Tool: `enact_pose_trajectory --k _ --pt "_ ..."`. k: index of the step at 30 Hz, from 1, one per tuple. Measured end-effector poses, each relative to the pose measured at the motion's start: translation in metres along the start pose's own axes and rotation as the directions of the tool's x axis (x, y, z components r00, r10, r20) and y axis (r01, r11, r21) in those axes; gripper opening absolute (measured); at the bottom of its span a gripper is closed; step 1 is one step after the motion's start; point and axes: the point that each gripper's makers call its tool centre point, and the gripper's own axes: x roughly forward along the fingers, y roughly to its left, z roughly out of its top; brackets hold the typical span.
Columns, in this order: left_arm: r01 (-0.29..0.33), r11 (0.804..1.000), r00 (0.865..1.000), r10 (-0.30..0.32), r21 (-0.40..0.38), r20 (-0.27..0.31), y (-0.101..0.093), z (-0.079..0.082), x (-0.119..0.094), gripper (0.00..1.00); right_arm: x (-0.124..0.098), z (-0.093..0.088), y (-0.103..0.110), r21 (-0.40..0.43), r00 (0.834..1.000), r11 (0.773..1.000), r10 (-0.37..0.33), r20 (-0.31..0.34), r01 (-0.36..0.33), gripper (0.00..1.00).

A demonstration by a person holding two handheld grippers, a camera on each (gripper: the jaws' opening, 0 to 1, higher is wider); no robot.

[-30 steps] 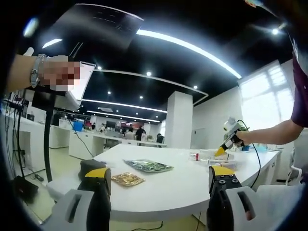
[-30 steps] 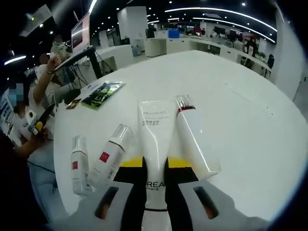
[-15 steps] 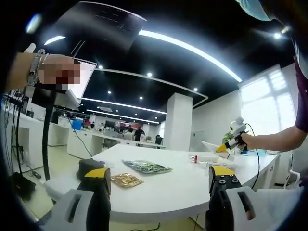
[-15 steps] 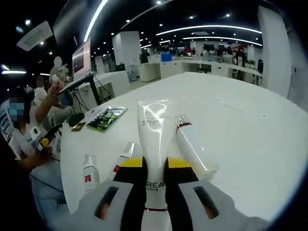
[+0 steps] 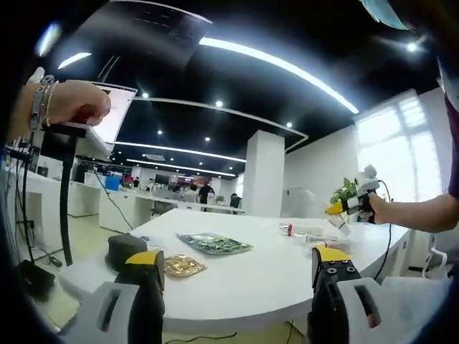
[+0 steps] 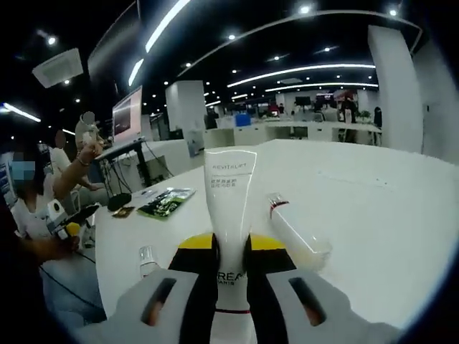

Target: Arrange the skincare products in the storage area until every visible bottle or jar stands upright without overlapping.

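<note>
The right gripper [image 6: 231, 269] is clenched on the white tube [image 6: 229, 208], whose long axis runs straight out at twelve o'clock, crimped end up over the white table [image 6: 373, 208]. A second tube [image 6: 295, 233] lies flat at one o'clock, so this hand is nearer. The left gripper [image 5: 237, 283] hangs released, well apart. Since a second ago the tube has lifted and tilted up.

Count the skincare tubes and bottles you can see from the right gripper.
3: a white tube clamped in the right gripper, a bottle lying on the table beside it, and a bottle top peeking out lower left. More may be hidden.
</note>
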Motion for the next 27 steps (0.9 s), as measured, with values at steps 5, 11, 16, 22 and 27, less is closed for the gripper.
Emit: enact_pose_trajectory --k 5,11,16,22,27 --pt "-0.005 0.996 0.997 0.011 -0.089 0.072 -0.006 0.026 0.009 0.87 -0.001 0.013 0.016 -0.015 0.998 1.000 0.014 0.063 -0.013 0.12" --pt "0.062 0.994 0.991 -0.051 -0.085 0.127 -0.029 0.060 0.027 0.87 0.008 0.029 0.044 -0.023 0.990 0.999 0.050 0.130 -0.048 0.12" --pt "0.039 0.993 0.992 -0.024 -0.114 0.128 -0.027 0.073 0.032 0.85 0.016 0.035 0.072 -0.029 0.982 0.995 0.097 0.164 -0.094 0.12" --pt "0.030 0.987 0.991 -0.008 -0.160 0.137 -0.024 0.084 0.034 0.84 0.028 0.035 0.109 -0.068 0.975 0.989 0.140 0.175 -0.130 0.12" --pt "0.080 0.979 0.991 -0.058 -0.185 0.122 -0.039 0.092 0.041 0.81 0.035 0.038 0.143 -0.108 0.963 0.982 0.175 0.205 -0.156 0.12"
